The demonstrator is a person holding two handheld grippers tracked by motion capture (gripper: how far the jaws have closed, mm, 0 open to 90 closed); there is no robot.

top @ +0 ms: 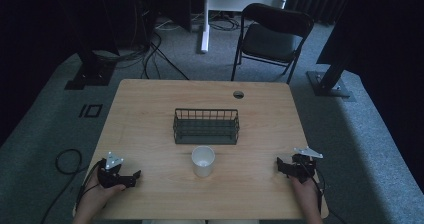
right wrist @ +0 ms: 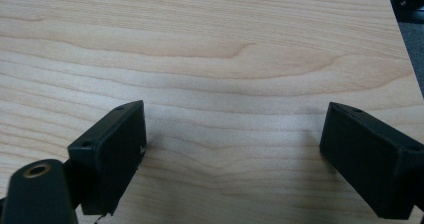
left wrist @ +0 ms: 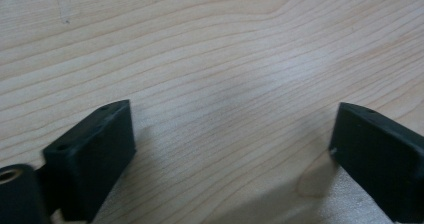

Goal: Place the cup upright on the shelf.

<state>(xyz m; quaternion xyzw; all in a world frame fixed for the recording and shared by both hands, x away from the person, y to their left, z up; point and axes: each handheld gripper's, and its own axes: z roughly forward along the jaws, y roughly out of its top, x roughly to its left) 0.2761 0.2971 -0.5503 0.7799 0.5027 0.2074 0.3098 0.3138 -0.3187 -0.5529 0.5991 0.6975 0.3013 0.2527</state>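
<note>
A white paper cup (top: 203, 161) stands upright near the table's front middle. Just behind it sits a dark wire basket (top: 206, 126), with nothing visible inside. My left gripper (top: 131, 177) rests low over the front left of the wooden table (top: 150, 114), held by a hand; in the left gripper view its jaws stand wide apart over bare wood, gripper (left wrist: 232, 134) open. My right gripper (top: 281, 165) is at the front right, also in a hand, and in the right gripper view its jaws are spread with nothing between them, gripper (right wrist: 232, 134) open. Both sit well clear of the cup.
A black folding chair (top: 270, 36) stands beyond the table's far edge. A round cable hole (top: 238, 94) is in the tabletop's far right. Black stands (top: 332, 79) and cables (top: 67, 161) lie on the grey carpet around the table.
</note>
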